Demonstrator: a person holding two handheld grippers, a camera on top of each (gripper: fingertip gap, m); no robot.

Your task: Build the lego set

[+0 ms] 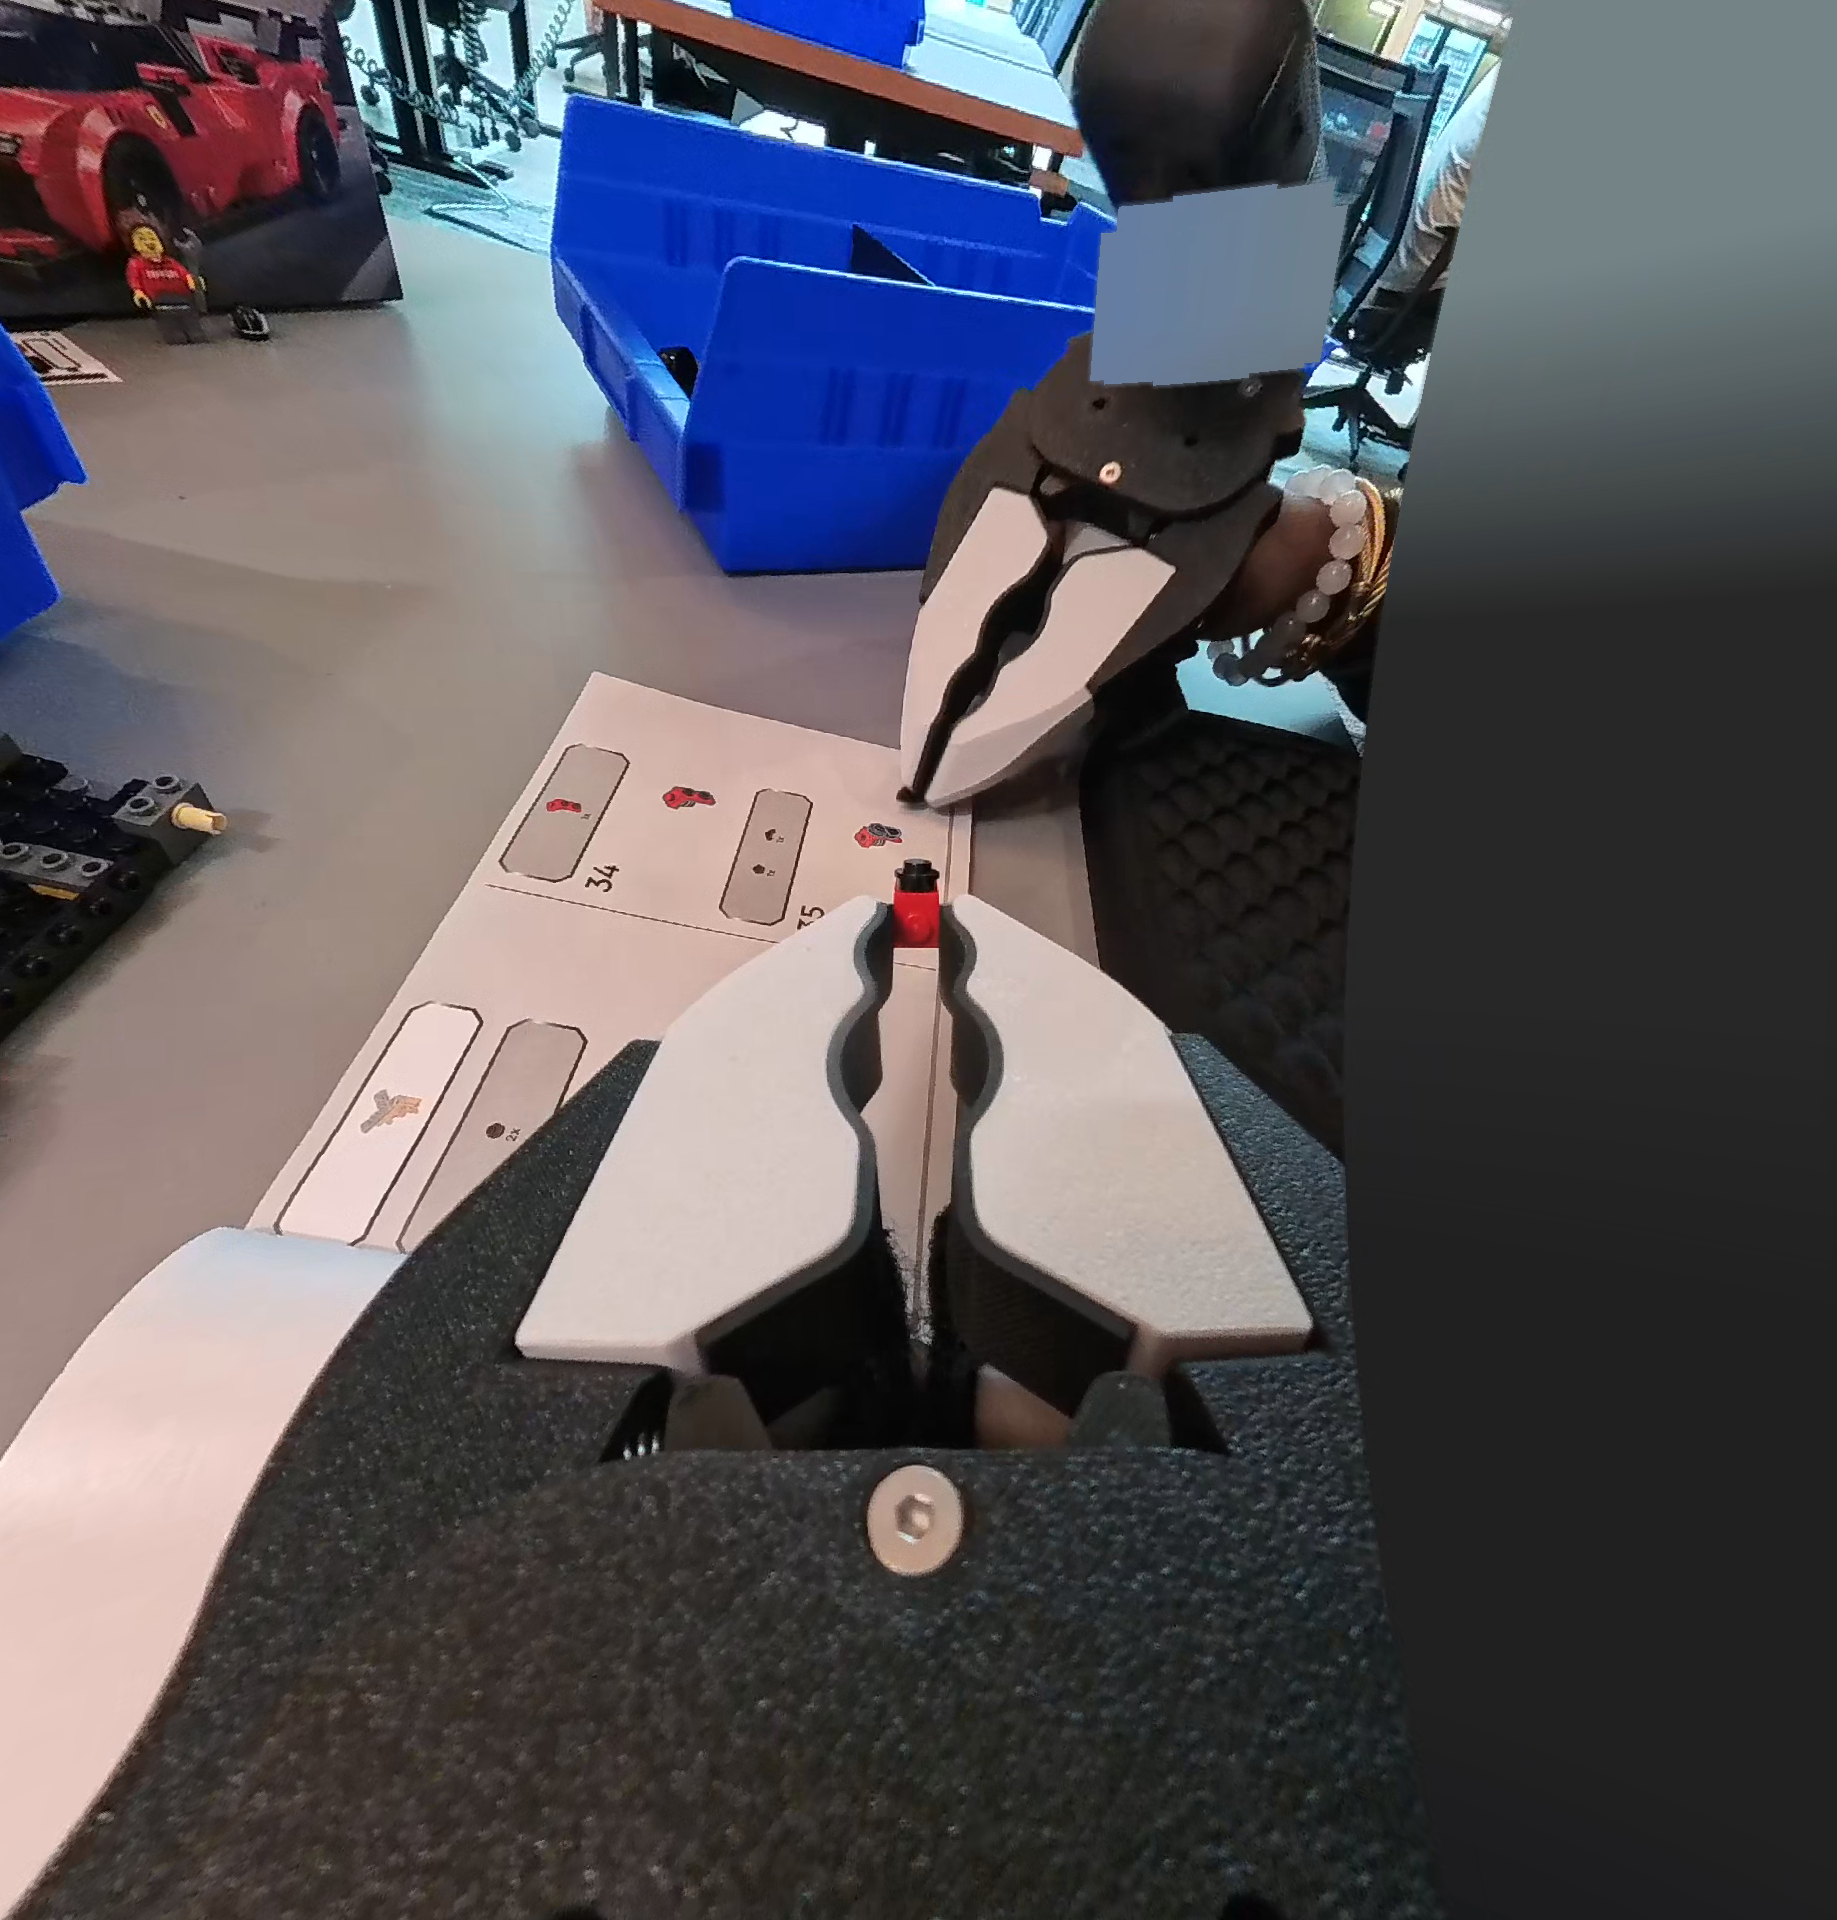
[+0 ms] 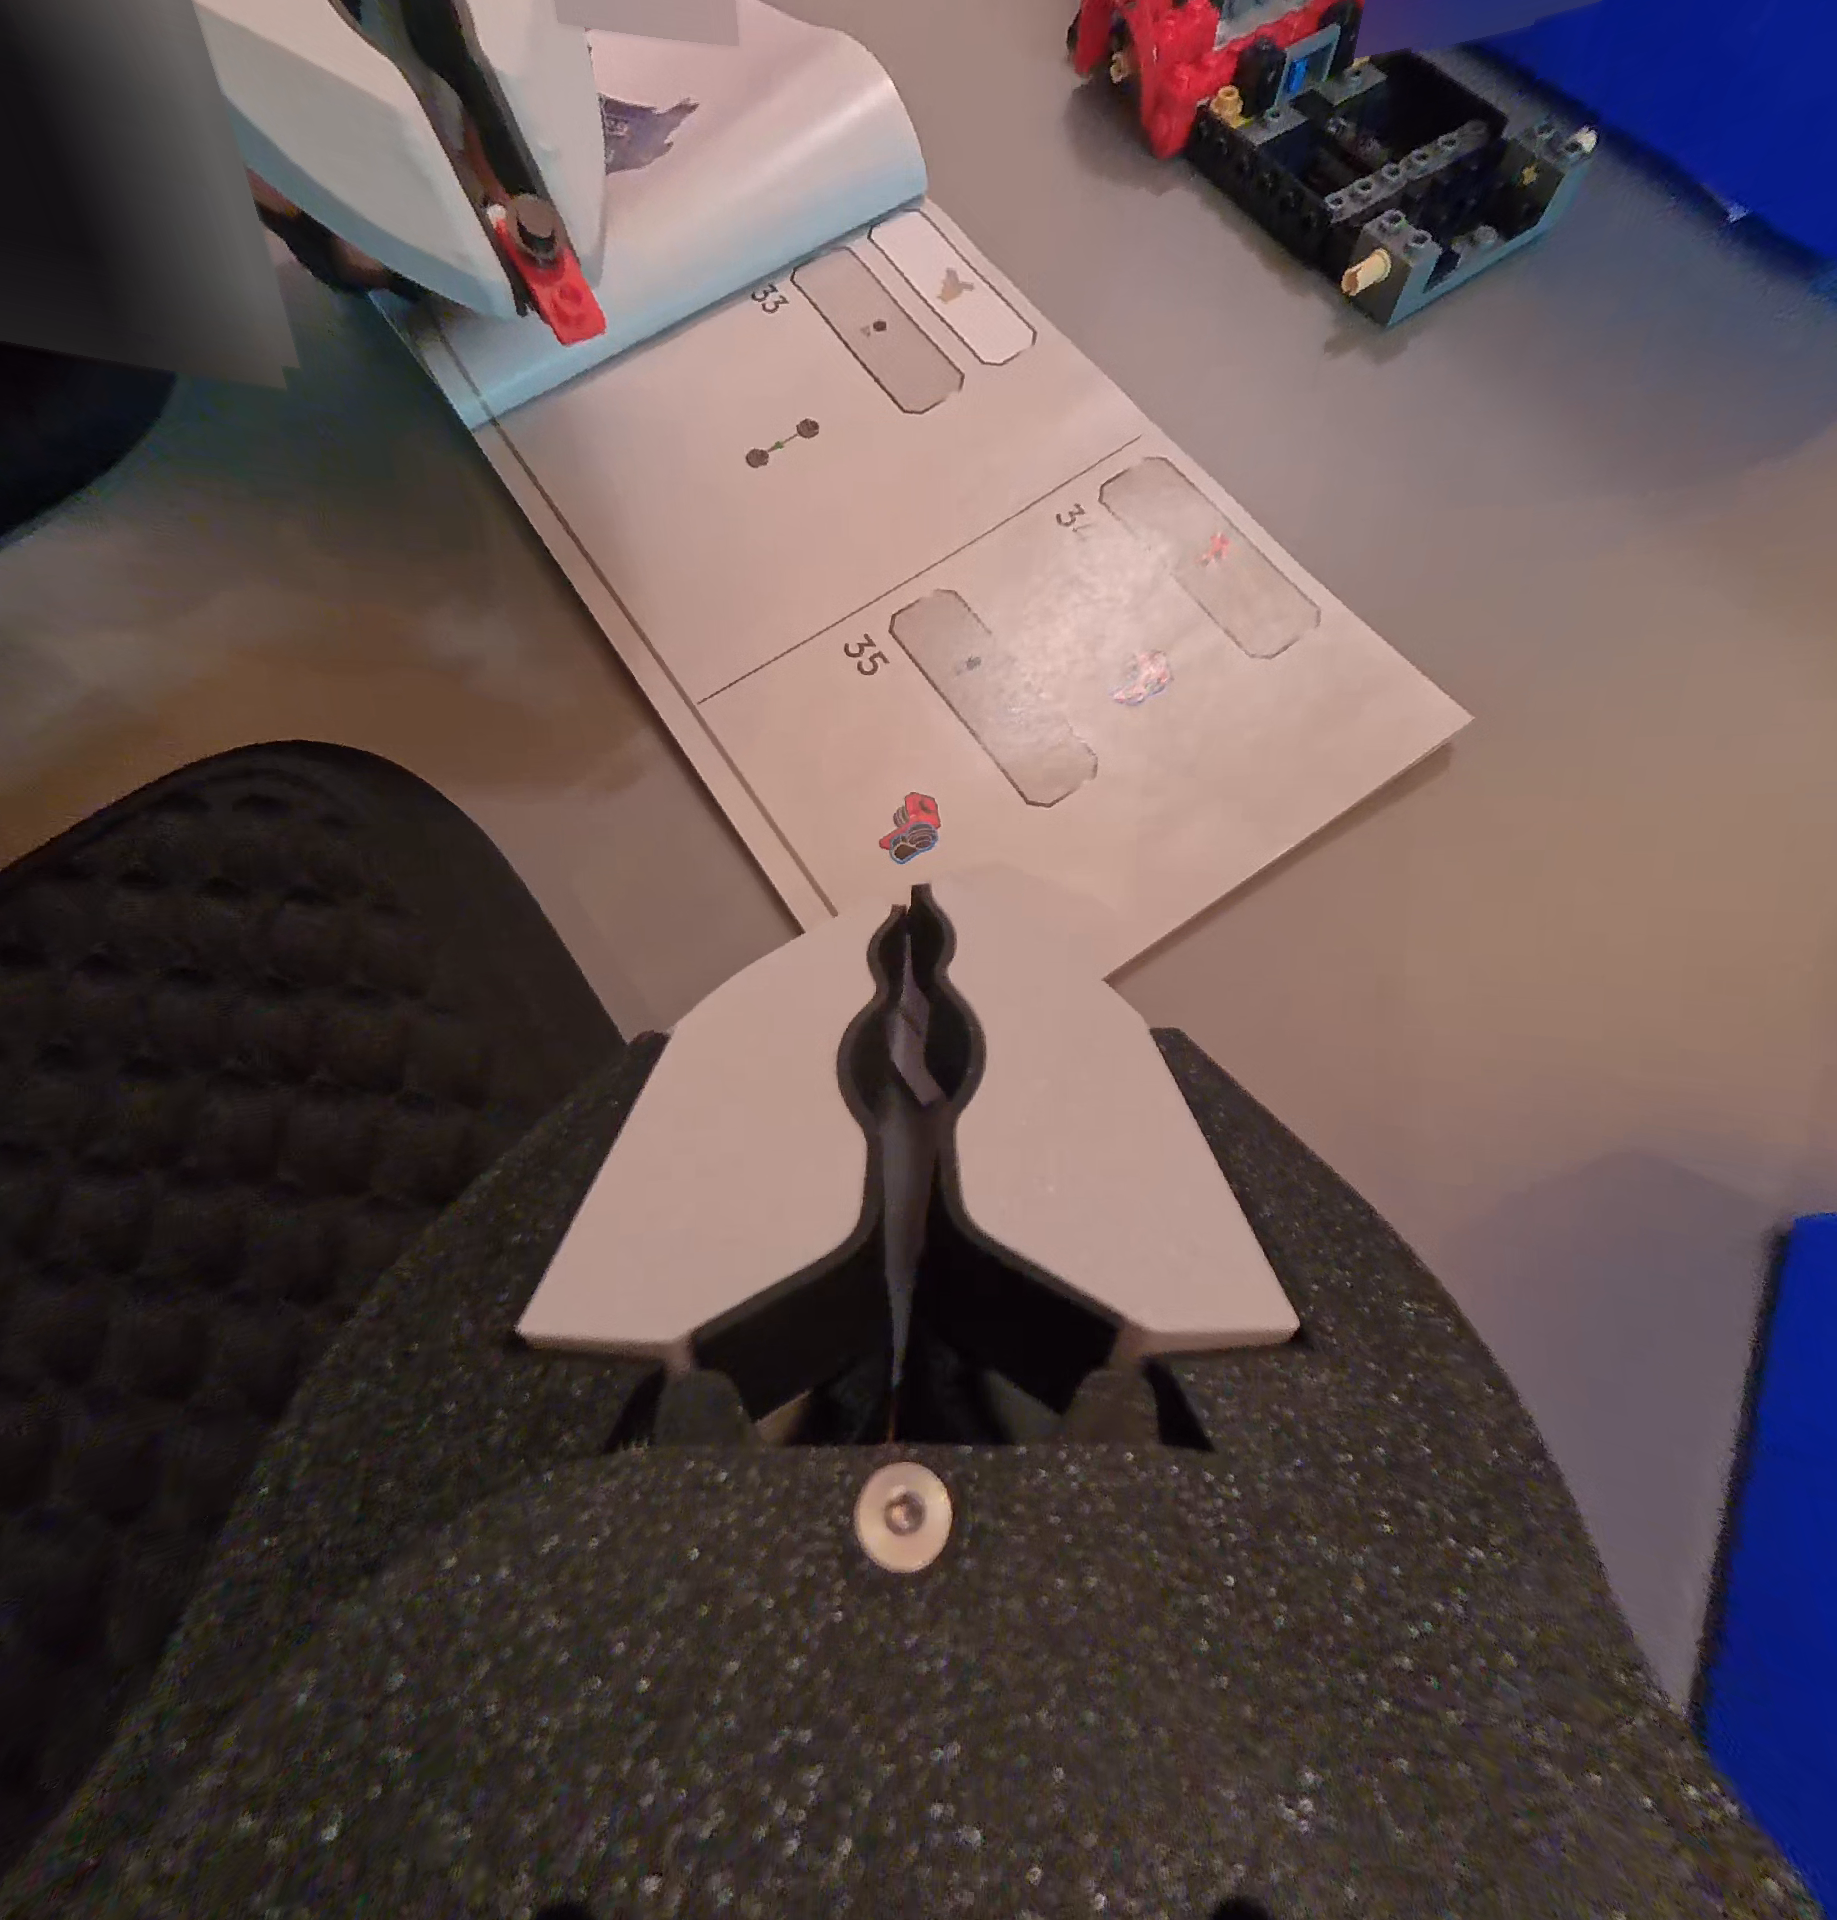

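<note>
I pinch the red piece (image 1: 915, 920) with my left gripper (image 1: 914, 912), black stud outward for joining; my right gripper (image 2: 916, 902), tips together on something tiny, rests on the booklet (image 2: 997, 582).

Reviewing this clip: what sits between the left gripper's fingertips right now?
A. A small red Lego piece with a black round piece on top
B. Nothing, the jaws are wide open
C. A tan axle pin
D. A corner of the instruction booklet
A: the left gripper is closed on a small red Lego piece topped by a black round piece, above the instruction booklet.
</note>
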